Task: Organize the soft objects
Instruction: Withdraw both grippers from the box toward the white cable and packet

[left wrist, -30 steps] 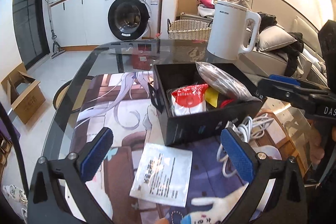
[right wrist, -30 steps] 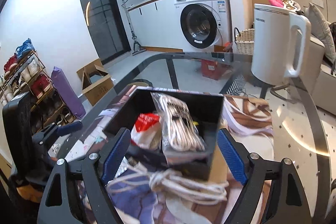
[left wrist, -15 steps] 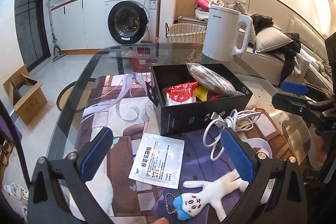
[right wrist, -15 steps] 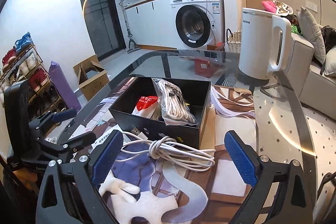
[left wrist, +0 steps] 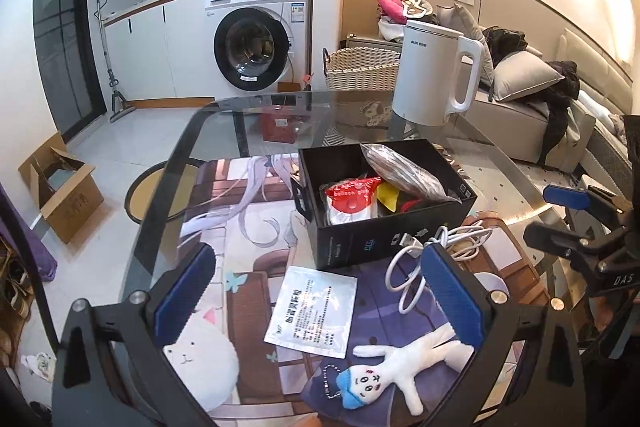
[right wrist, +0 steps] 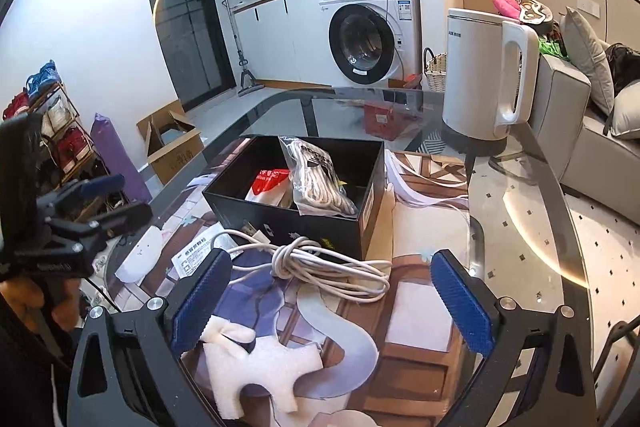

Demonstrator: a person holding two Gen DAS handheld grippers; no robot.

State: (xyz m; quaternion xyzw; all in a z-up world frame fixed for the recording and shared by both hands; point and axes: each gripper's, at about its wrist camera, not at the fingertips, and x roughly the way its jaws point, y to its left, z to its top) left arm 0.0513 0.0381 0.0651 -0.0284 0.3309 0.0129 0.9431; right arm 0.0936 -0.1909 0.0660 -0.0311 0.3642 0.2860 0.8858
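An open black box (left wrist: 384, 239) (right wrist: 304, 223) sits mid-table holding a red-white packet (left wrist: 350, 197), a clear bag of rope (right wrist: 318, 179) and small items. In front of it lie a coiled white cable (left wrist: 436, 247) (right wrist: 320, 267), a flat white sachet (left wrist: 312, 311), a white doll with a blue head (left wrist: 400, 371) (right wrist: 260, 363) and a round white cat plush (left wrist: 200, 359). My left gripper (left wrist: 316, 295) is open and empty above the sachet. My right gripper (right wrist: 328, 303) is open and empty above the cable and doll.
A white electric kettle (left wrist: 434, 75) (right wrist: 484, 75) stands at the far side of the glass table (right wrist: 532, 227). A printed mat (left wrist: 248, 211) covers the table middle. A washing machine, wicker basket, sofa and cardboard box are beyond the table.
Both grippers have pulled back and up from the box, both empty. The doll, cat plush and more of the cable have come into view.
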